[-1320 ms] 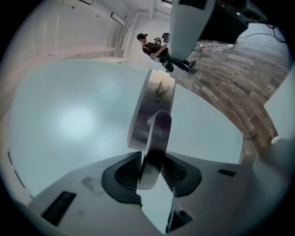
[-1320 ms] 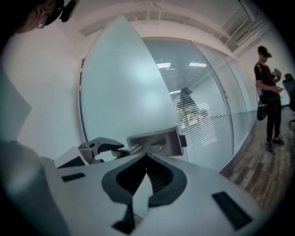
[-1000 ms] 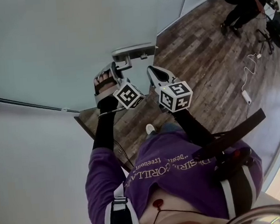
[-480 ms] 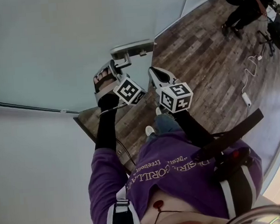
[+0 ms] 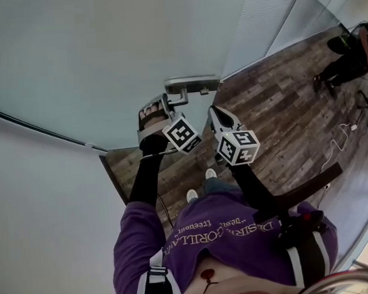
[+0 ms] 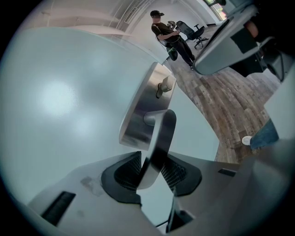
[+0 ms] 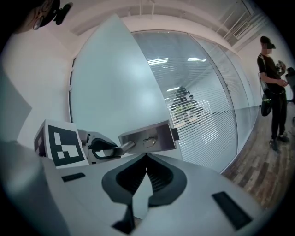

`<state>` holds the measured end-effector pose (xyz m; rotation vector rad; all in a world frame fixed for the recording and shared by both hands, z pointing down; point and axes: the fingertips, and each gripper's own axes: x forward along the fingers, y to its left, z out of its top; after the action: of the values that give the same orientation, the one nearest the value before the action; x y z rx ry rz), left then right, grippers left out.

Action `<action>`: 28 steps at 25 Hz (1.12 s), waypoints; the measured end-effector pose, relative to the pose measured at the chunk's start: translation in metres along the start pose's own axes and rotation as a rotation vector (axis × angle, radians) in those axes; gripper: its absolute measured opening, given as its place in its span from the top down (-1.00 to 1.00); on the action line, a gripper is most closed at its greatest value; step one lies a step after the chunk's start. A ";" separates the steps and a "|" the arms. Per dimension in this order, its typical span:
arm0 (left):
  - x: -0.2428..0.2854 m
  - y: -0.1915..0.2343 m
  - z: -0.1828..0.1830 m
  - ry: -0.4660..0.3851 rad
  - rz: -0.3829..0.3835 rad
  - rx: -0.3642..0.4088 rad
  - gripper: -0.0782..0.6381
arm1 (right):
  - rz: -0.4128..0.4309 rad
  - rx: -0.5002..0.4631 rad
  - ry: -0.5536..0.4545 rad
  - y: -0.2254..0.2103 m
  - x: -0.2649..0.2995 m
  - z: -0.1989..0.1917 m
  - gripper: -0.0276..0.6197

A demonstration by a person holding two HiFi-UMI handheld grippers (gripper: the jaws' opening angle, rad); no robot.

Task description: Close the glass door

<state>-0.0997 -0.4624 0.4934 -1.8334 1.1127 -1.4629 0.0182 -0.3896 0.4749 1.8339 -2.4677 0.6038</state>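
Head view: my left gripper (image 5: 162,104) grasps the silver metal lever handle (image 5: 179,99) at the frosted glass door's (image 5: 89,55) free edge. Left gripper view: its jaws clamp that handle. Right gripper view: my right gripper (image 7: 146,159) is clenched and empty, just below the steel lock plate (image 7: 150,136).

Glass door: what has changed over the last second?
The glass door appears to have swung on with the person stepping after it; the handle and both tools slid right and lower in the head view. Nothing taken or let go: the left tool stays clamped on the handle, the right tool shut and empty beside it.
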 end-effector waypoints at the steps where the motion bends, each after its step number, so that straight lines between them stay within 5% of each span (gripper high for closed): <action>1: 0.006 0.004 0.003 0.006 0.001 -0.002 0.45 | 0.006 -0.003 0.002 -0.006 0.006 0.005 0.92; 28: 0.085 0.043 0.007 0.124 0.043 -0.103 0.45 | 0.111 -0.005 0.050 -0.073 0.039 0.008 0.92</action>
<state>-0.0982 -0.5579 0.5007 -1.7953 1.3014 -1.5377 0.0751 -0.4450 0.4987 1.6675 -2.5487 0.6389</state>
